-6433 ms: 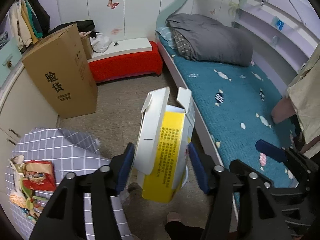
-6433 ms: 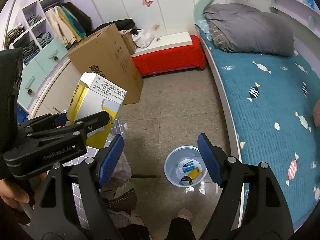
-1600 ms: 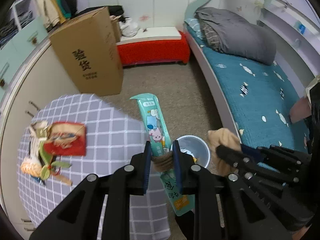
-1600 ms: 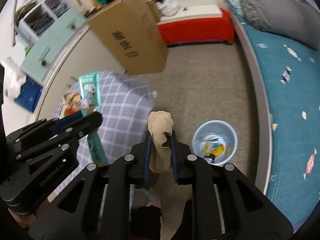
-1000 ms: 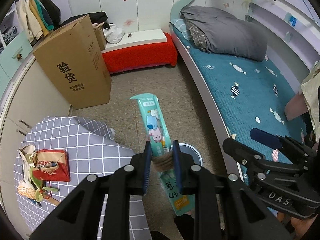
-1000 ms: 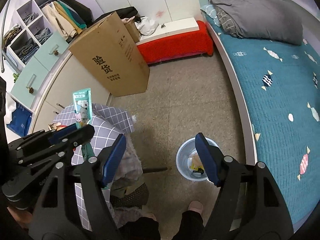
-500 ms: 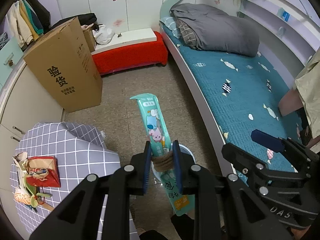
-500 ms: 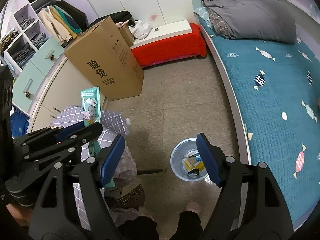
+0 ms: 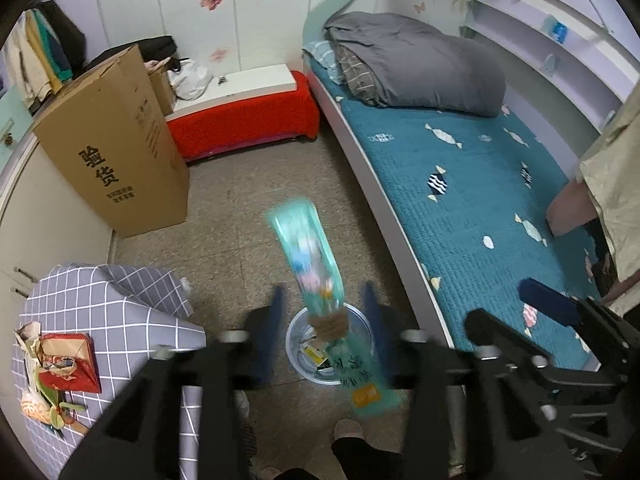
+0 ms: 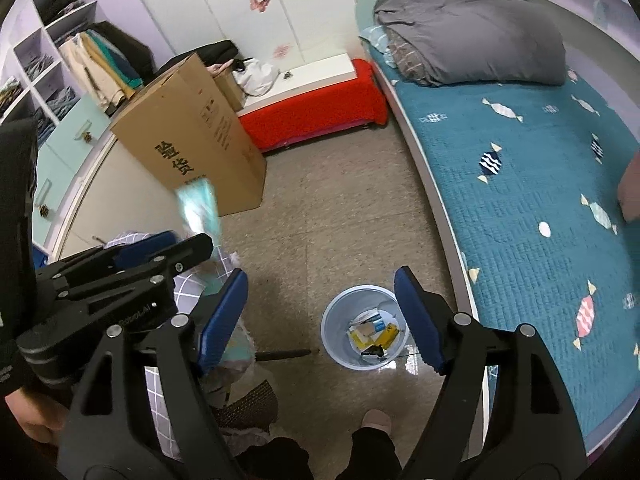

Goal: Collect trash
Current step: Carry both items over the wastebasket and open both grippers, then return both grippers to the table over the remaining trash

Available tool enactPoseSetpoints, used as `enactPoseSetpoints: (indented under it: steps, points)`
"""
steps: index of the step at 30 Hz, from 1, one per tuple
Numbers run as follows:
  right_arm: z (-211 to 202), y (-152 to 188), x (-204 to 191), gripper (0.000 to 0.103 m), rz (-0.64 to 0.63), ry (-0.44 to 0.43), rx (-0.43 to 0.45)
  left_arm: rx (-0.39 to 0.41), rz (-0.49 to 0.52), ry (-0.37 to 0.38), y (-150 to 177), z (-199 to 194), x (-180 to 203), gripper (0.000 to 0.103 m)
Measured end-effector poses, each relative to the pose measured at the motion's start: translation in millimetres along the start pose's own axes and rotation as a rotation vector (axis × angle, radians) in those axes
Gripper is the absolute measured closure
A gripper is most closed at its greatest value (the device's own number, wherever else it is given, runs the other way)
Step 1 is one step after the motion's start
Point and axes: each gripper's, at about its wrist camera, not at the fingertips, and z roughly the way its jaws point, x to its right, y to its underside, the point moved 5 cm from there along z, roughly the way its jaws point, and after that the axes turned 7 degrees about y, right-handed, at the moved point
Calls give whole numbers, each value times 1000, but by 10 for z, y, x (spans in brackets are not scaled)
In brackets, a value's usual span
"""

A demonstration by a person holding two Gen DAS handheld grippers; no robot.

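Observation:
My left gripper [image 9: 322, 312] is open, its blurred jaws spread wide above the pale blue waste bin [image 9: 296, 356] on the floor. The long teal snack packet [image 9: 310, 256] is blurred between the jaws, loose, over the bin. In the right wrist view the packet [image 10: 198, 208] shows beside the left gripper [image 10: 160, 248]. My right gripper [image 10: 320, 312] is open and empty, above the bin [image 10: 334, 340], which holds several pieces of trash.
A grey checked table [image 9: 120, 312] at the left carries a red packet and wrappers [image 9: 60, 372]. A tall cardboard box [image 9: 112, 144], a red bench [image 9: 244, 120] and a teal bed [image 9: 480, 208] surround the floor. My feet [image 10: 374, 420] are near the bin.
My left gripper has opened and let go of the teal packet, which now drops blurred over the bin. The right gripper stays open and empty.

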Motion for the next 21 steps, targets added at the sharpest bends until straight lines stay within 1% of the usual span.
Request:
enactPoseSetpoints:
  steps: [1, 2, 3, 5, 8, 13, 21]
  points:
    - [3, 5, 22, 28, 7, 2, -3, 3, -8, 1, -3, 0, -11, 37]
    - [7, 16, 32, 28, 10, 2, -7, 4, -13, 18, -3, -1, -7, 37]
    - [4, 18, 30, 28, 9, 2, -8, 3, -11, 18, -1, 0, -2, 37]
    - [1, 18, 16, 28, 4, -1, -8, 4, -7, -4, 10, -6, -5, 36]
    - [-7, 23, -29, 28, -2, -9, -9, 3, -23, -4, 28, -29, -49, 36]
    - [-6, 46, -115, 28, -22, -27, -14, 10, -40, -24, 90, -101, -129, 36]
    - [-15, 72, -383, 27, -76, -80, -21, 35, -101, -69, 234, -339, -372, 36]
